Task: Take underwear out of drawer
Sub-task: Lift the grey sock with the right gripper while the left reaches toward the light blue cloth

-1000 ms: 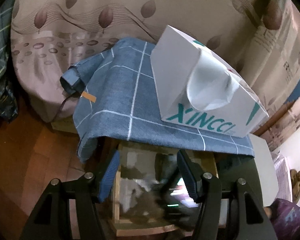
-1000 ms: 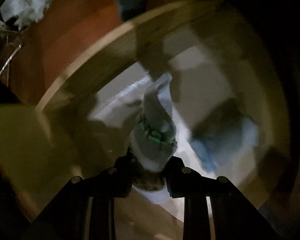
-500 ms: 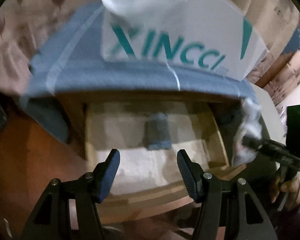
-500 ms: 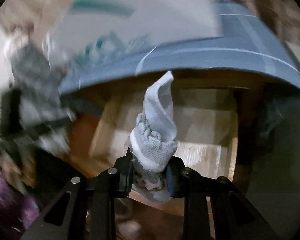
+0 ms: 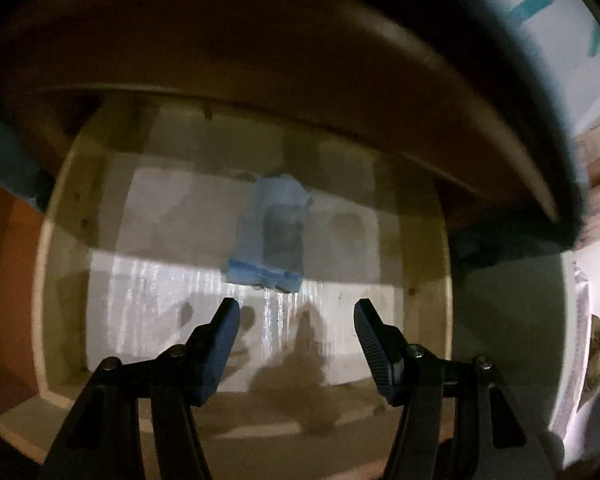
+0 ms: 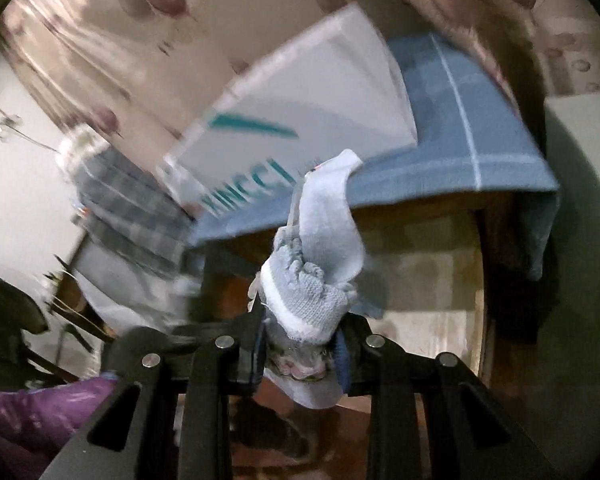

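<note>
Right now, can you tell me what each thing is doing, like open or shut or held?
Drawer: pulled open.
Blue folded underwear: lying flat in the drawer, untouched.
Left gripper: open, empty, short of the blue piece.
Right gripper: shut.
Grey-white underwear: bunched, clamped in the right gripper.
White box: closed, on the blue cloth.

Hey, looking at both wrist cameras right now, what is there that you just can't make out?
- Left wrist: the blue folded item in the drawer is blurred and dim; what garment it is stays unclear.
- Right wrist: the box lettering is motion-smeared and partly behind the held cloth.
- Right wrist: the right gripper pads are covered by cloth.
</note>
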Demonstrator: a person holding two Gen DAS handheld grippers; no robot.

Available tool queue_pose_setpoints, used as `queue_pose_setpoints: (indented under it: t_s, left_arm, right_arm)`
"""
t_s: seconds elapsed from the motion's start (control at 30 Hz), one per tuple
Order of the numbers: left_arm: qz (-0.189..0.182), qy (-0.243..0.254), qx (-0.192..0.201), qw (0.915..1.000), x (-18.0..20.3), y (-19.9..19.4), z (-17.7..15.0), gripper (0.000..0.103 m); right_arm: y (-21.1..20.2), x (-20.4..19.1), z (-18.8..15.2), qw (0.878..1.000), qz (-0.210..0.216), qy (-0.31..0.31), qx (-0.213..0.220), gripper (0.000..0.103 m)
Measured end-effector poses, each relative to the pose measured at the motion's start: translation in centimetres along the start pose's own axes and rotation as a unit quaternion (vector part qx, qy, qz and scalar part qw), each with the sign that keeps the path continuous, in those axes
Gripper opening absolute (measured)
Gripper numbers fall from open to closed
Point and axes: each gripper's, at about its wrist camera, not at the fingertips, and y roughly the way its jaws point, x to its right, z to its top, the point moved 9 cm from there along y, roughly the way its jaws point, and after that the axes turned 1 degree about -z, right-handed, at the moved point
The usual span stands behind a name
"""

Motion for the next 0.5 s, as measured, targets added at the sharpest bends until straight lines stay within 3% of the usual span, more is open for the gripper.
queue_pose_setpoints:
  t_s: [0.2, 0.4, 0.5]
  left_arm:
    - [0.027, -0.041, 0.002, 0.9988, -0.1, 2.7, 0.1, 0.061]
    - [0.031, -0.112, 0.004, 0.9932, -0.5, 4.5, 0.6, 0.061]
    - [0.043, -0.122, 0.029, 0.9912, -0.3, 4.2, 0.8, 0.061]
  right_arm:
    - [-3.8, 1.6, 1.0, 0.997, 0.049, 0.044, 0.042, 0.027]
    - [-4.6, 1.3, 0.7, 0.996, 0.073, 0.036, 0.047, 0.027]
    - [-5.2, 1.2, 0.8, 0.994, 0.088, 0.039, 0.052, 0.027]
